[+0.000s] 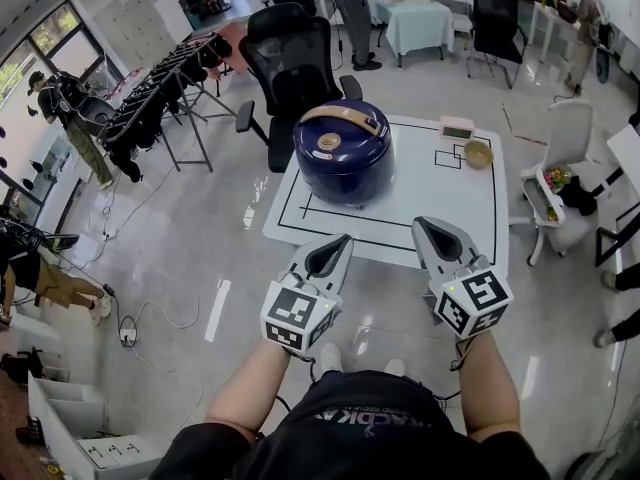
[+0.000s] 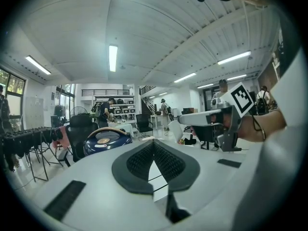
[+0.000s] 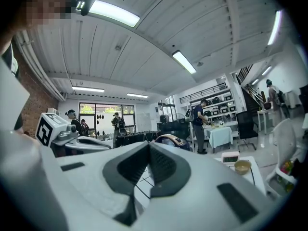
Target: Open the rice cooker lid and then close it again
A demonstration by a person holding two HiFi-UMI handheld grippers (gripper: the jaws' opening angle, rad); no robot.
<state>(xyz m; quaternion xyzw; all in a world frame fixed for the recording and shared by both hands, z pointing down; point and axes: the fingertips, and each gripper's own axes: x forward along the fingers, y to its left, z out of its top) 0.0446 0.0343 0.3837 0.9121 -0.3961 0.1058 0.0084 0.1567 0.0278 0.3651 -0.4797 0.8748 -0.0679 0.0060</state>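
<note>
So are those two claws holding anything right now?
Nothing. The left claw and right claw are both shut and empty, short of the rice cooker.

You have two grippers — left gripper (image 1: 343, 240), right gripper (image 1: 421, 225) — one rice cooker (image 1: 343, 153), one table (image 1: 440, 196), one bowl (image 1: 478, 154), one small display unit (image 1: 457, 128).

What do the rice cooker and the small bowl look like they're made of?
Rice cooker: likely glossy plastic or enamelled metal; the navy shell shows light reflections. Small bowl: possibly wood or bamboo, matte tan; too small to confirm.
</note>
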